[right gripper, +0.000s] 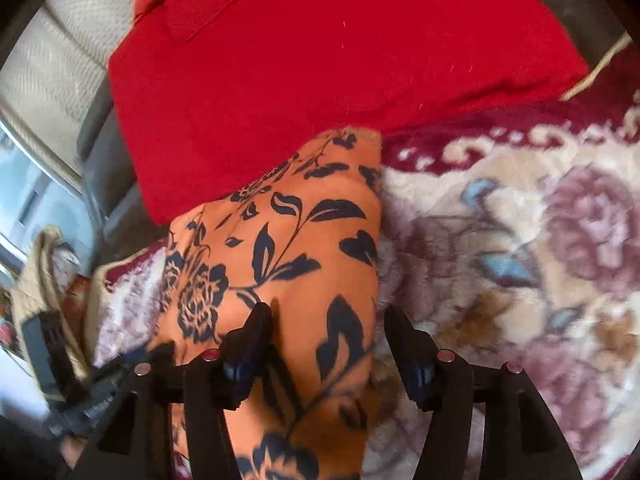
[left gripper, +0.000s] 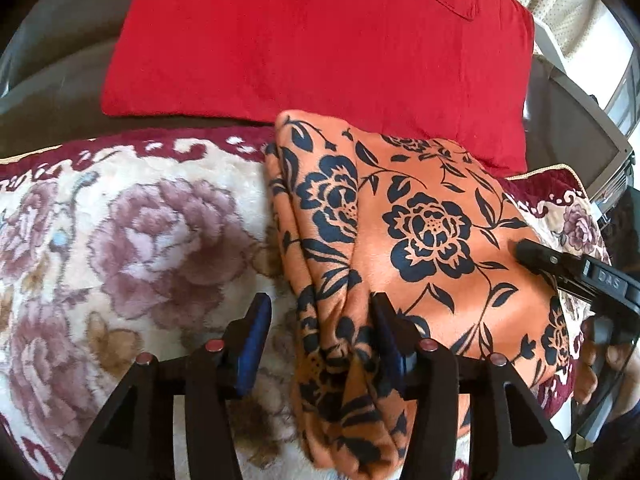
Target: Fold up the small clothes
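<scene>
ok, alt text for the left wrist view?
An open left gripper straddles the edge of a folded orange floral garment on a plush floral blanket. A red pillow lies behind; the right gripper touches the garment's right side.

Orange garment [left gripper: 432, 216]: smooth, soft cloth with a faint sheen, printed with dark navy flowers. Red cushion [left gripper: 320, 40]: matt woven cloth, stitched seam visible. Blanket [left gripper: 132, 240]: thick, fuzzy plush pile with a cream and mauve flower pattern and maroon border. Left gripper [left gripper: 320, 320] and right gripper [right gripper: 328, 332]: matt black plastic, blue rubbery-looking pads, small reddish round studs.
</scene>
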The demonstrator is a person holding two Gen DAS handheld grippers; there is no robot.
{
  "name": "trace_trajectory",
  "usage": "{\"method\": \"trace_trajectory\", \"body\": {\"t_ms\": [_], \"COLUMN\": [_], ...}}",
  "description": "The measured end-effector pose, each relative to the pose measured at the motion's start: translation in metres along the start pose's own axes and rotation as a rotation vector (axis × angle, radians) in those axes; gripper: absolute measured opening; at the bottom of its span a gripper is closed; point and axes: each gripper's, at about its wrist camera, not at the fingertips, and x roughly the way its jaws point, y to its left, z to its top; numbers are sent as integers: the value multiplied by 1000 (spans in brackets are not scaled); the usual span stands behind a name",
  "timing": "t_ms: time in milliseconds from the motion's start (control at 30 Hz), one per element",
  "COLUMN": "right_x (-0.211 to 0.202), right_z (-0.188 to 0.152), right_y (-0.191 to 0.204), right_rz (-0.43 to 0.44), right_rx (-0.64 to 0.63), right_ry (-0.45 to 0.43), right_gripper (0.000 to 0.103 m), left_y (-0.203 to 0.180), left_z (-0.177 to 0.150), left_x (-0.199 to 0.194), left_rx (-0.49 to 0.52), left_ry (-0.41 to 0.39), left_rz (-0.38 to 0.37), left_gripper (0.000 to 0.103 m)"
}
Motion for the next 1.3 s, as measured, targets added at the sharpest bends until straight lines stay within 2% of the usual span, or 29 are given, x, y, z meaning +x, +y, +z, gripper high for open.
{"method": "trace_trajectory", "body": {"t_ms": [100, 133, 167, 233, 333, 367, 400, 433, 467, 567, 667, 700, 767, 867, 967, 1067, 1300], "right_x": [-17, -13, -4, 3, -11, -18, -24, -27, -28, -38, -76, -88, -99, -98, -89, -86, -87], "right_z": [-12, -19, -24, -32, -36, -38, -40, -46, -50, -66, -76, -81, -88, -101, -108, -112, -109], "right_y": [8, 8, 8, 0, -3, -3, -4, -7, -8, -2, 23, 37, 57, 82, 92, 98, 105], "right_rz": [19, 1, -21, 16, 32, 31, 28, 21, 1, -85, -146, -151, -154, -190, -232, -231, -266], "right_rx": [-19, -28, -27, 22, 63, 71, 82, 97, 97, 67, -13, -60, -129, -197, -212, -209, -244], "right_ry": [-24, 1, 45, 78, 36, 16, -2, -4, 11, 35, -23, -38, -41, -40, -48, -43, -67], "right_gripper": [65, 65, 65, 53, 52, 52, 58, 65, 71, 71, 70, 74, 83, 84, 84, 84, 84], "left_y": [11, 11, 11, 10, 7, 6, 6, 5, 5, 3, 2, -2, -8, -14, -21, -30, -50], "left_z": [-10, -12, -16, -21, -23, -23, -24, -26, -29, -40, -53, -55, -60, -57, -57, -54, -53], "left_x": [-16, -16, -13, -2, -17, -25, -32, -36, -36, -30, -53, -62, -80, -98, -111, -121, -127], "left_rx": [-43, -40, -23, -5, -10, -12, -14, -16, -15, -1, -17, -14, -4, -6, -6, 29, 96], "left_ry": [-25, -22, -10, 37, 9, -9, -28, -38, -29, 52, -2, -25, -79, -131, -154, -178, -192], "left_rz": [-9, -7, 2, -5, 3, 0, -2, 5, 24, 85, 89, 105, 156, 187, 201, 220, 212], "left_gripper": [63, 62, 58, 43, 42, 44, 48, 66, 72, 72, 72, 73, 86, 91, 93, 98, 99]}}
